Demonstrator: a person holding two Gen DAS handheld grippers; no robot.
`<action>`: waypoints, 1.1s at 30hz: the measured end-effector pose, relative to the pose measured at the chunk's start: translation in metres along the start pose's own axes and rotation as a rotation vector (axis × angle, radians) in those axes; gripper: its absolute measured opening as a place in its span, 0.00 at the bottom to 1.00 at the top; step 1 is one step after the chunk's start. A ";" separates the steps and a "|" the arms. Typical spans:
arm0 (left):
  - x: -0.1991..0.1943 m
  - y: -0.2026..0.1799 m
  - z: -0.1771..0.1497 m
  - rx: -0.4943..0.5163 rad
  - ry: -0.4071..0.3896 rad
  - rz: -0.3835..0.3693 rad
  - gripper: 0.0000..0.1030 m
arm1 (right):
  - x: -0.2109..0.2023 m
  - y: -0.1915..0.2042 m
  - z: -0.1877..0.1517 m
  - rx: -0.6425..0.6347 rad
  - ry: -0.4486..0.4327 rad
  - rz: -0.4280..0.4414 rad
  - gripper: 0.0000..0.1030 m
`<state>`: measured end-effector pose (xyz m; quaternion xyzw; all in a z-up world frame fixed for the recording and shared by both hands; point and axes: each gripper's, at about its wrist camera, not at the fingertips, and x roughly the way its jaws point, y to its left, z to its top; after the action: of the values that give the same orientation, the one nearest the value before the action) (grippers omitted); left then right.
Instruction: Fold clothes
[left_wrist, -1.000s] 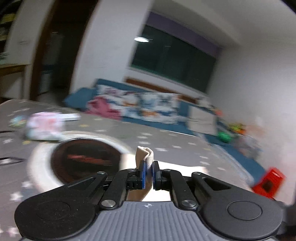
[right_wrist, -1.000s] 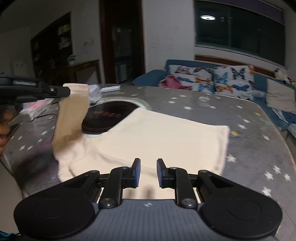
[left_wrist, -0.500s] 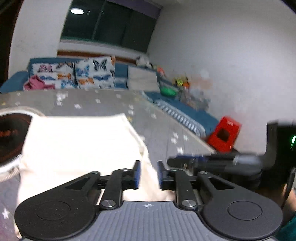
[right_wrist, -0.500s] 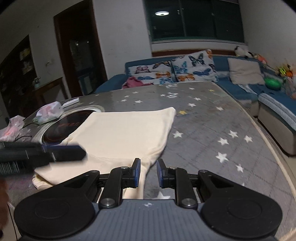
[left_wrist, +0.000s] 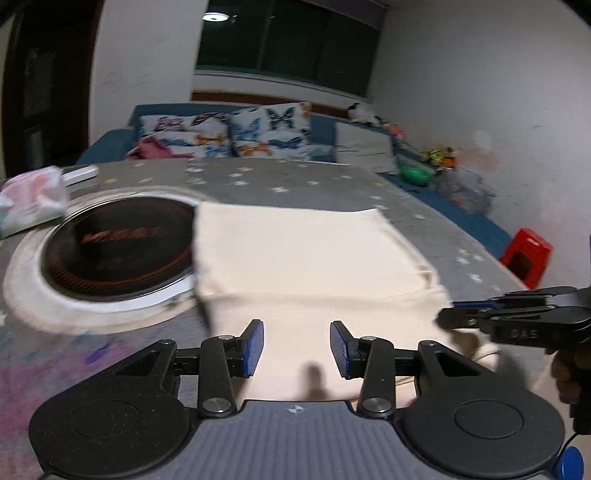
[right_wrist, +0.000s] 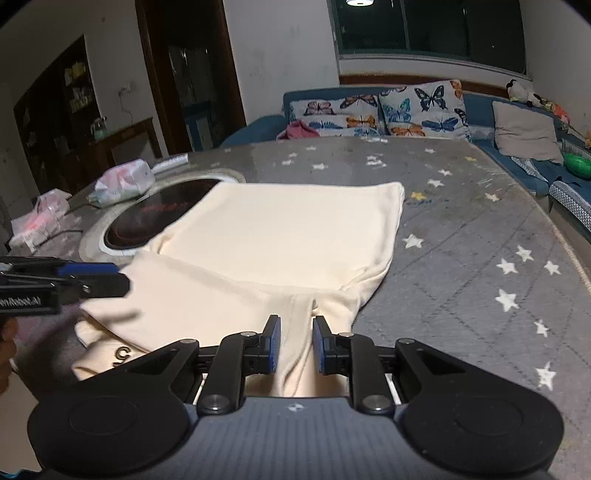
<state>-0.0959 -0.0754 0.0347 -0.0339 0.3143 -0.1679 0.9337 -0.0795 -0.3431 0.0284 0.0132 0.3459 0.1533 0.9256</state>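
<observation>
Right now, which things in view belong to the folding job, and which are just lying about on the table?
Part of the job:
- cream garment, part-folded on the table
- left gripper, jaws open above its near edge
- right gripper, jaws open above its near edge

Just lying about:
- round black cooktop, partly under the garment
- pink-and-white packet
- second packet

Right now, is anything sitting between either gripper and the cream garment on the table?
Nothing visible. The left gripper and right gripper both hang open directly over the cream garment's near edge, with only bare fabric between their fingers. The tissue pack lies off to the side.
</observation>
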 end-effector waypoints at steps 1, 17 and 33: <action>0.001 0.005 -0.001 -0.002 0.003 0.015 0.40 | 0.002 0.002 0.000 -0.008 0.001 -0.014 0.07; 0.051 0.002 0.024 0.069 0.029 0.015 0.37 | 0.007 0.025 0.012 -0.189 -0.002 -0.029 0.07; -0.032 -0.019 -0.026 0.401 0.012 -0.060 0.39 | -0.015 0.042 -0.014 -0.385 0.070 0.051 0.13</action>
<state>-0.1412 -0.0819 0.0357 0.1445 0.2788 -0.2550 0.9145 -0.1108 -0.3091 0.0331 -0.1604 0.3419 0.2405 0.8942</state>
